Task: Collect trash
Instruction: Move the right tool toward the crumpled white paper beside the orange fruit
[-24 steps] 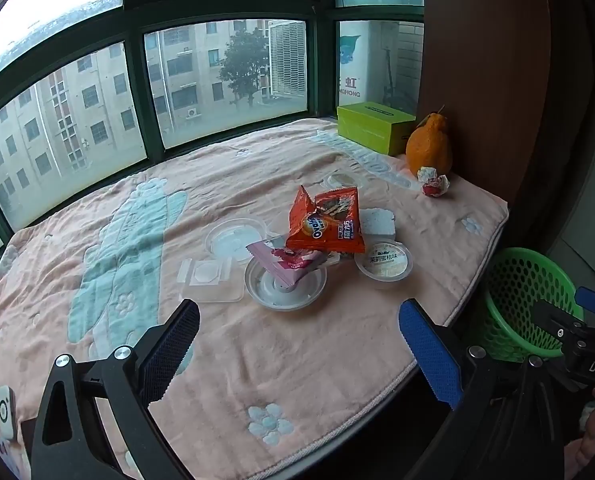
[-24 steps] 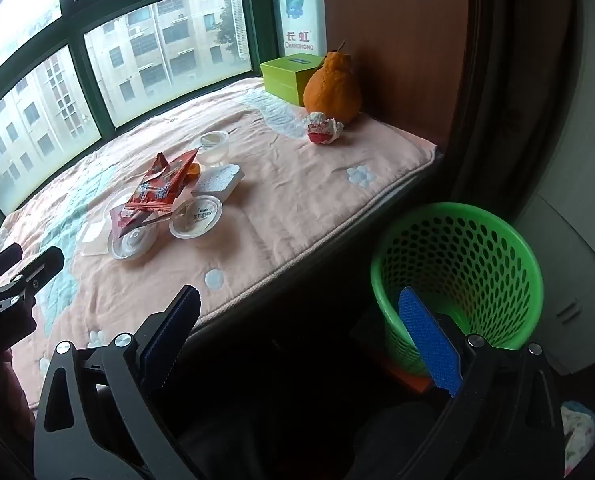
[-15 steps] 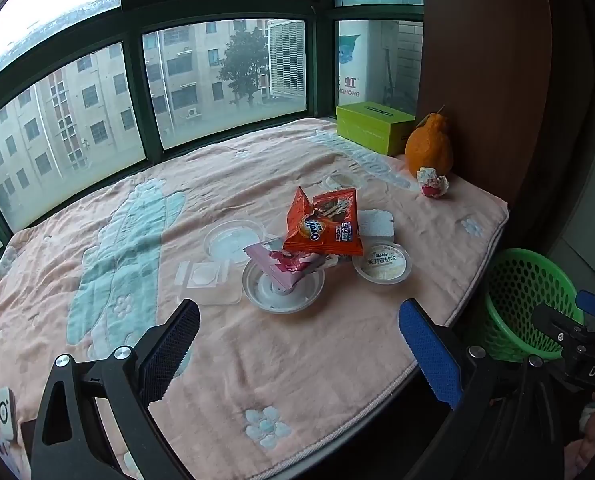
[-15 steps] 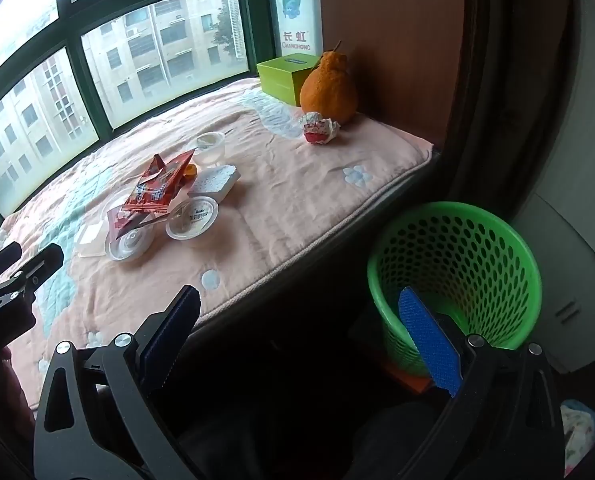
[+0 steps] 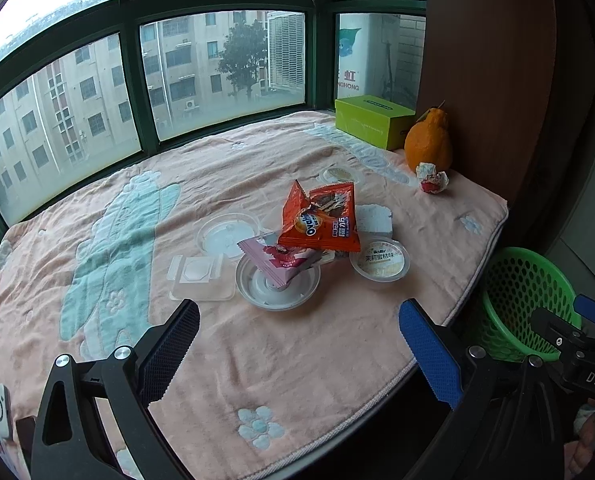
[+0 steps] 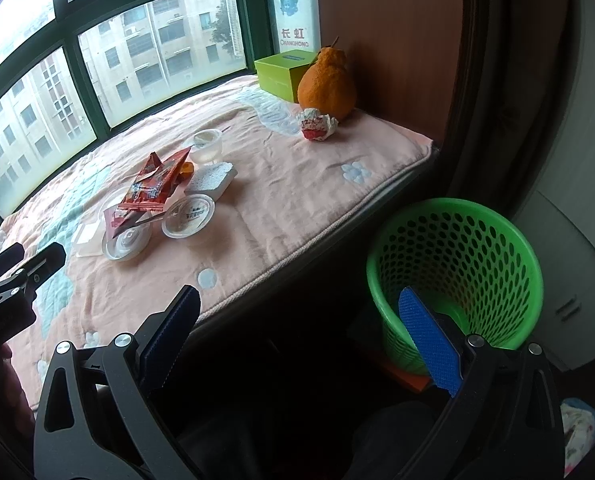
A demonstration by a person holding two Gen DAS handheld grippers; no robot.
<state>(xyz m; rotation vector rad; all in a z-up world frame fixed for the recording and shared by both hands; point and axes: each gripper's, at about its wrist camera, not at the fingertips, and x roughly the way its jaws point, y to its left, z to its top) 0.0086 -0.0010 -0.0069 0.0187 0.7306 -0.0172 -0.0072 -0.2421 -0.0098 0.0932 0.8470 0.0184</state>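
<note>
Left gripper point(image 5: 299, 344) has crept nearer the orange wrapper point(image 5: 320, 218); both grippers, right gripper point(image 6: 297, 334) too, gape apart, nothing collected

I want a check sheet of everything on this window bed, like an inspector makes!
Surface: pink blanket with flowers, covering the window ledge.
Job's things: orange snack bag lying on a pink wrapper; round lid under them; sealed cup; crumpled wrapper; green basket on the floor, beside the ledge.
Clutter: white sponge, orange fruit, green box.
Grippers: left gripper open, holding nothing; right gripper open, holding nothing.
Cables: nothing seen.
Surroundings: green-framed windows, brown wall.
</note>
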